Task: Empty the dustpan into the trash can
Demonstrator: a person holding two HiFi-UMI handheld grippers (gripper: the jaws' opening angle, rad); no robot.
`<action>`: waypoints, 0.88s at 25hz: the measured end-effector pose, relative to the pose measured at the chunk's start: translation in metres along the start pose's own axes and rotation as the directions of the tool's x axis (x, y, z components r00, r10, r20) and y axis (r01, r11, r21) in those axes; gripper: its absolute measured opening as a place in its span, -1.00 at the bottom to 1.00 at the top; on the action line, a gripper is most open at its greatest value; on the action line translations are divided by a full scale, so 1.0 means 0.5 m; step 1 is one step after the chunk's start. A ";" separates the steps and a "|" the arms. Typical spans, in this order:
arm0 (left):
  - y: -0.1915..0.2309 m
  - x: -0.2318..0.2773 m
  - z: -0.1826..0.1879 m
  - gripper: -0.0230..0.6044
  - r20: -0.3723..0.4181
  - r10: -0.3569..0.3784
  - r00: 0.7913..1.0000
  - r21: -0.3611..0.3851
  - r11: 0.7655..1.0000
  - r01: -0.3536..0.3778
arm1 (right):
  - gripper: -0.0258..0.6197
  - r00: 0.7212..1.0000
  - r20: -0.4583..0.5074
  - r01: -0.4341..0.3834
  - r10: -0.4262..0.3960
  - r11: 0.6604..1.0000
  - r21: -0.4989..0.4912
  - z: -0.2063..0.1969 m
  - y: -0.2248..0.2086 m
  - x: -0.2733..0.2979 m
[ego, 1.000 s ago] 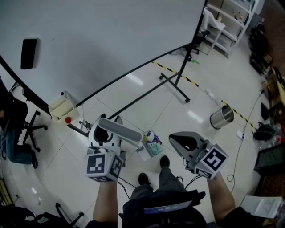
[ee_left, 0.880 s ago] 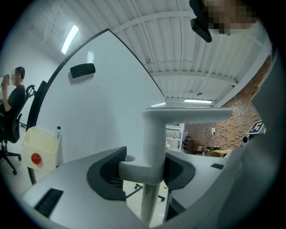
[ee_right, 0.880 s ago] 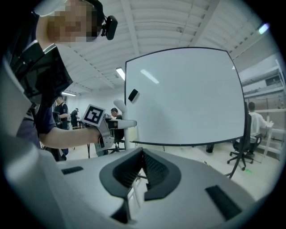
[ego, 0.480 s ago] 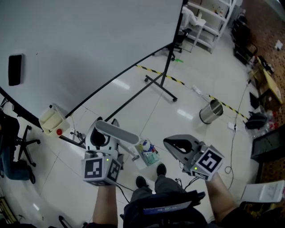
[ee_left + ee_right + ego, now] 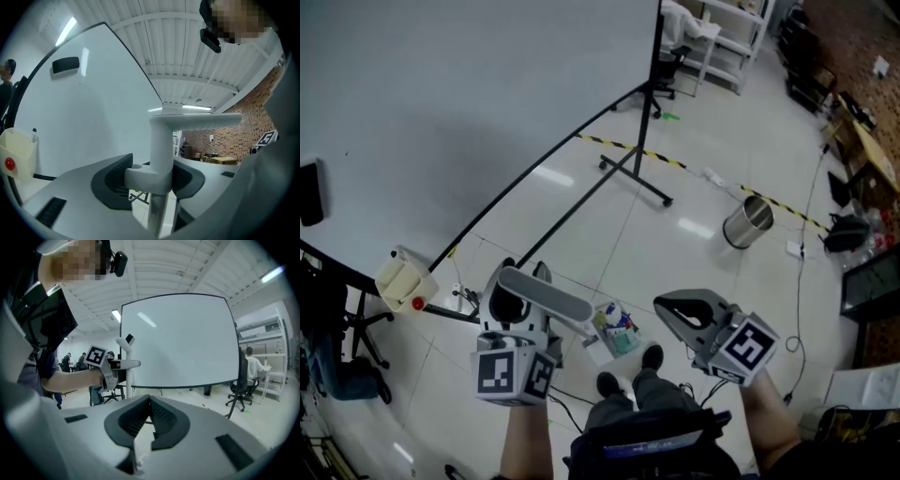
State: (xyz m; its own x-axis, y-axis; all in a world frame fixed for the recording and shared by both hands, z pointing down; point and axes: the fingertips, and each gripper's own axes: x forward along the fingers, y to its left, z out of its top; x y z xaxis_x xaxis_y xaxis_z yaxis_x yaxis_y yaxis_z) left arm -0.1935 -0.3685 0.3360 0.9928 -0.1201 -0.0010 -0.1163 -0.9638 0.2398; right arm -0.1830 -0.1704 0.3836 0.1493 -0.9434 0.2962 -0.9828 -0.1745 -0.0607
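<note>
One long-handled dustpan [image 5: 617,330], its pan holding coloured litter, sits low beside the person's shoes [image 5: 652,356]. Its white handle [image 5: 161,150] is clamped upright between the jaws of the left gripper [image 5: 517,298]. Well apart from it, across the shiny tiled floor [image 5: 694,169] to the right, the round metal trash can [image 5: 747,222] stands just beside a strip of yellow-and-black tape [image 5: 614,145], past the foot of the big whiteboard [image 5: 469,94]. The right gripper [image 5: 684,309] is carried alongside, its jaws drawn together on nothing.
</note>
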 end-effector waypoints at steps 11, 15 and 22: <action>-0.120 0.132 0.053 -0.28 0.022 -0.029 0.999 0.028 0.999 0.028 | -0.87 0.997 0.078 0.013 -0.017 0.998 0.057 0.034 -0.170 -0.080; -0.172 0.177 0.067 -0.28 0.051 -0.043 0.998 0.041 0.998 0.041 | -0.87 0.995 0.102 0.003 -0.007 0.999 0.046 0.036 -0.225 -0.100; -0.243 0.248 0.090 -0.28 0.105 -0.029 0.994 0.034 0.999 0.026 | -0.87 0.992 0.130 -0.005 -0.002 0.999 0.047 0.038 -0.312 -0.165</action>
State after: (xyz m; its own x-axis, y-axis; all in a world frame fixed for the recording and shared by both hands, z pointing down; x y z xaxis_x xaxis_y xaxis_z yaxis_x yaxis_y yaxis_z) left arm -0.0575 -0.2773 0.2629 0.9872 -0.1159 -0.1098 -0.0913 -0.9741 0.2069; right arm -0.0397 -0.0709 0.3504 0.1637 -0.9718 0.1699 -0.9772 -0.1833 -0.1072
